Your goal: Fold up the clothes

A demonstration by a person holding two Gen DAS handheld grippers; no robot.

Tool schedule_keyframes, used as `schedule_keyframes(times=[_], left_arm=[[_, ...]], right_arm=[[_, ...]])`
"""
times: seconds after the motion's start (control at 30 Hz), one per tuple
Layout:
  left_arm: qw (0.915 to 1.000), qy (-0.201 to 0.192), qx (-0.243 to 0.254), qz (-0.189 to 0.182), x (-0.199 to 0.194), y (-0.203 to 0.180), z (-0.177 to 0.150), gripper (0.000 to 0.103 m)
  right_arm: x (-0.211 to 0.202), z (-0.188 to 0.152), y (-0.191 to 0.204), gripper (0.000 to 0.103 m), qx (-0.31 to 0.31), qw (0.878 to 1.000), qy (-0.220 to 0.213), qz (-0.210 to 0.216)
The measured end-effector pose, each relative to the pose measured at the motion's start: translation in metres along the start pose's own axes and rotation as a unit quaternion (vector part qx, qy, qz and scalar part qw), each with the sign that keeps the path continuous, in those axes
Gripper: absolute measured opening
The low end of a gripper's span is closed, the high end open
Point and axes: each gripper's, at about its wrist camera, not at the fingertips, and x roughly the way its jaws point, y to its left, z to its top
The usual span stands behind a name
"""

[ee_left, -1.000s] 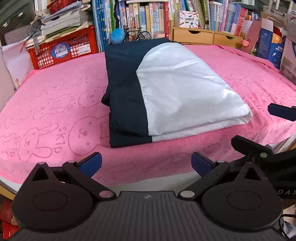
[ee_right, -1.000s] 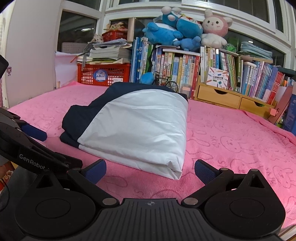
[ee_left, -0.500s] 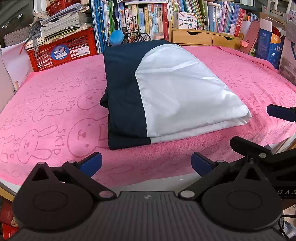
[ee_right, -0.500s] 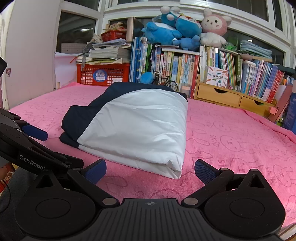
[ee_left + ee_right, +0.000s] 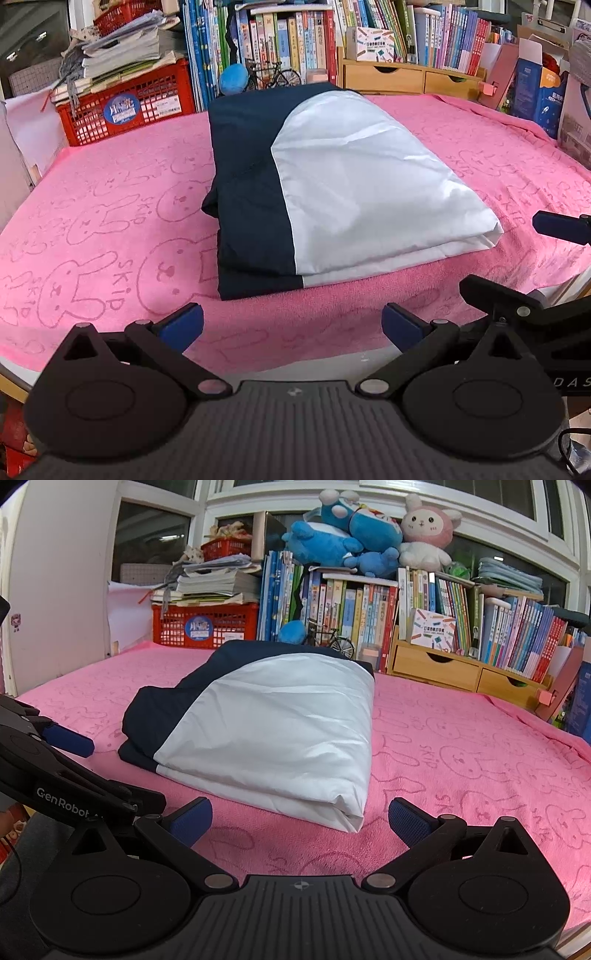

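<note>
Your left gripper (image 5: 291,326) hangs released, its blue pads spread wide and gripping nothing, just short of the table's near edge. Directly ahead of it lies the folded garment (image 5: 332,192), a navy-and-white bundle resting on the pink towel (image 5: 110,221); its navy near corner points towards this claw's left pad.

Your right gripper (image 5: 301,818) is likewise unclenched and empty, held low over the towel. The garment's (image 5: 273,731) white folded corner sits just beyond the gap between its pads, apart from both.

The bundle lies compact, layered edges stacked towards you, which suggests the folding is finished or nearly so. Both claws held back and spread suits inspecting the result.

Behind the garment, well beyond either claw, stand a red crate (image 5: 205,627) and rows of books (image 5: 343,609).
</note>
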Motion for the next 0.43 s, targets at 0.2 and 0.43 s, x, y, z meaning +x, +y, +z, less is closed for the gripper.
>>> schedule_keyframes(times=[0.2,0.43], left_arm=[[1.0,-0.004,0.006,0.003,-0.0011,0.0007,0.0,0.103],[1.0,-0.002,0.008,0.005,-0.0003,0.0021,-0.0006,0.103]], right_arm=[[-0.0003,-0.0007,0.0008,0.103,0.001,1.0,0.0,0.0],[-0.001,-0.0006,0.0004,0.103,0.001,1.0,0.001,0.0]])
